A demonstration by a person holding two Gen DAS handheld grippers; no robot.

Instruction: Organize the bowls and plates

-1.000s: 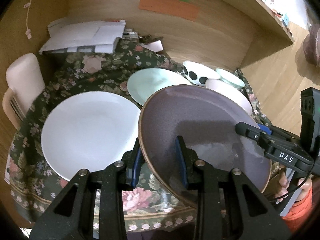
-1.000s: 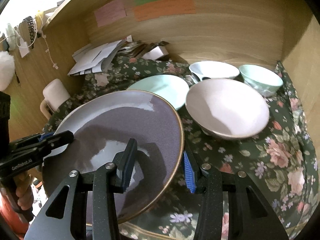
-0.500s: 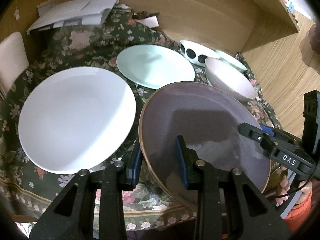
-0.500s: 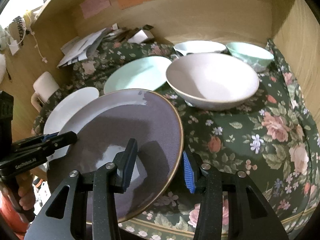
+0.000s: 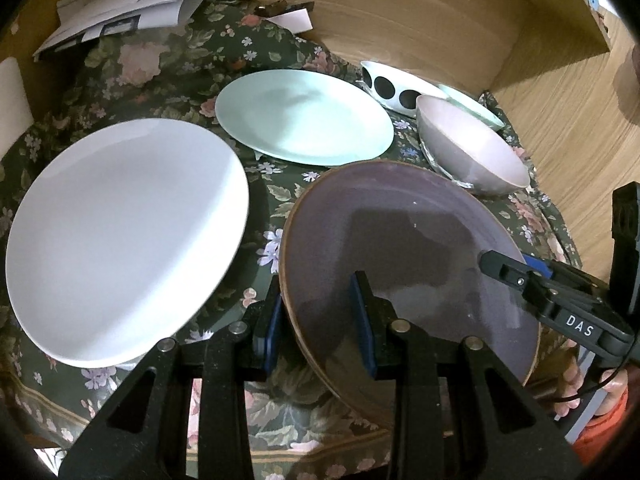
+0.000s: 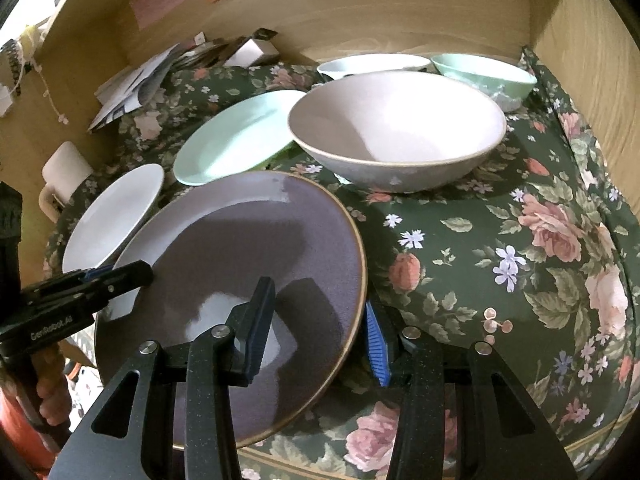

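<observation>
A purple plate [image 5: 408, 240] with a brown rim is held above the floral cloth by both grippers. My left gripper [image 5: 318, 320] is shut on its left rim. My right gripper [image 6: 320, 320] is shut on its right rim; the plate [image 6: 240, 264] fills the lower left of the right wrist view. A white plate [image 5: 120, 236] lies to the left, a mint plate [image 5: 304, 120] behind. A pink bowl [image 6: 396, 128] sits right of the mint plate [image 6: 236, 140]. Behind it stand a white bowl with black dots [image 5: 392, 84] and a mint bowl [image 6: 484, 72].
The dishes sit on a dark floral cloth [image 6: 520, 240] inside a wooden alcove with walls [image 6: 400, 8] at the back and right. Papers [image 5: 132, 12] are piled at the back left. A white mug [image 6: 64, 176] stands at the left edge.
Both grippers have carried the purple plate nearer the cloth and tilted the view downward; the dishes look larger and closer. The grip on the plate is unchanged.
</observation>
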